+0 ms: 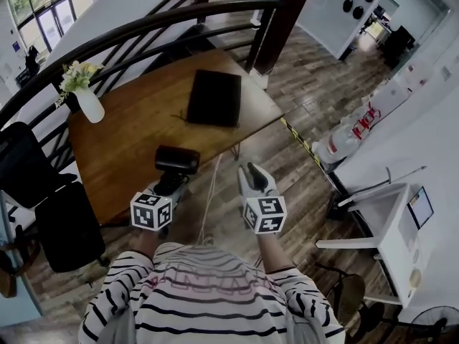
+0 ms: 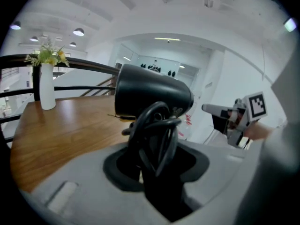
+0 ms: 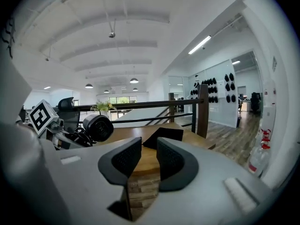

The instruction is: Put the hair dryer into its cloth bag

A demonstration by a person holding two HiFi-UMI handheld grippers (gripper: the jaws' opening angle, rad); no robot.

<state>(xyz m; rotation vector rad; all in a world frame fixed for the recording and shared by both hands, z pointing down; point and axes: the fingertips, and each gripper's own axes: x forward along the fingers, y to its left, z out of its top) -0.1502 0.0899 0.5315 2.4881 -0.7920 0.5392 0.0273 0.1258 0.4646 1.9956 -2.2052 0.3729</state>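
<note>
A: At the near edge of the tabletop (image 1: 129,142), where is the hair dryer (image 1: 177,160)?

B: In the left claw (image 1: 172,181), clamped on handle and coiled cord. The barrel lies 9-to-3.

A: Cloth bag (image 1: 214,97)?

B: Flat on the tabletop, well apart: 1 o'clock from the dryer, 11 o'clock from the right claw (image 1: 254,181).

A: Right claw's state?

B: Partly open, empty. Both claws look about equally near; probably the free one opens the bag's mouth.

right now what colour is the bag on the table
Black. The bag lies flat on the table, clearest in the head view.
</note>
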